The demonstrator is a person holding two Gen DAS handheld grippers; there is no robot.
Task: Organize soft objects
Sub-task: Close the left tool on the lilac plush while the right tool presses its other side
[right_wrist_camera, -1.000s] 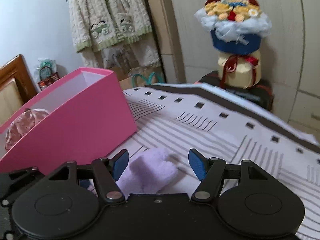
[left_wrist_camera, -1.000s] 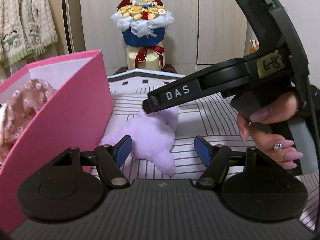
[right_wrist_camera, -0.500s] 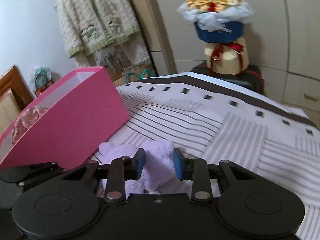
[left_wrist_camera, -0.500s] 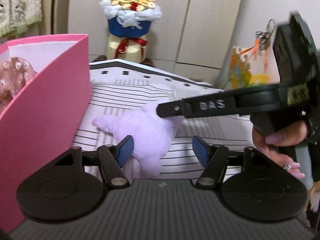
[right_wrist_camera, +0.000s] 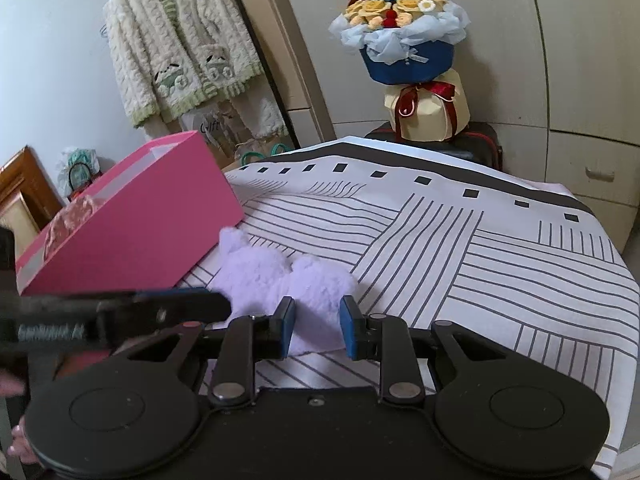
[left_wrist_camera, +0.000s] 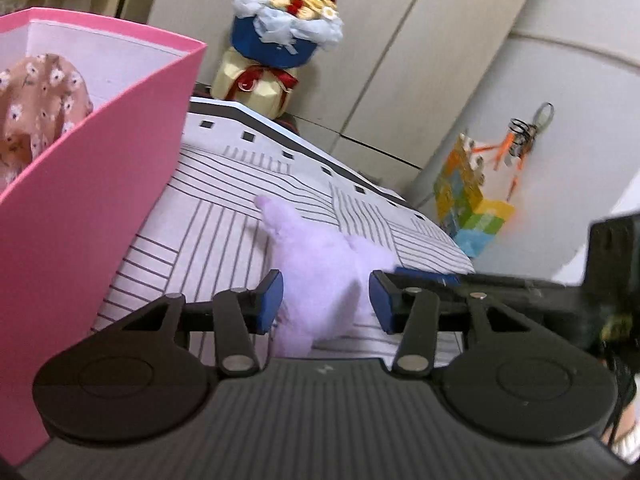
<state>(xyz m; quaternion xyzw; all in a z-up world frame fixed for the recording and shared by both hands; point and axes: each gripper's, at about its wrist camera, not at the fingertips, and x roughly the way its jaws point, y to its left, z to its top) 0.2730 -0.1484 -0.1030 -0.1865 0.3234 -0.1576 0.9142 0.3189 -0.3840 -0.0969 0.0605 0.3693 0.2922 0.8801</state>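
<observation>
We have the purple plush toy (right_wrist_camera: 280, 276) lying on the striped cloth of the worktop (right_wrist_camera: 500, 248), just beside the pink box (right_wrist_camera: 160, 216); our right tongs (right_wrist_camera: 316, 326) sit nearly closed around its near lobe, pads against the fur, though we cannot tell how firm the hold is; our left tongs (left_wrist_camera: 326, 304) stand wide open astride its other end, gripping nothing; the toy's long axis runs away from us towards the box, so we judge the right hand the nearer for the lift.
</observation>
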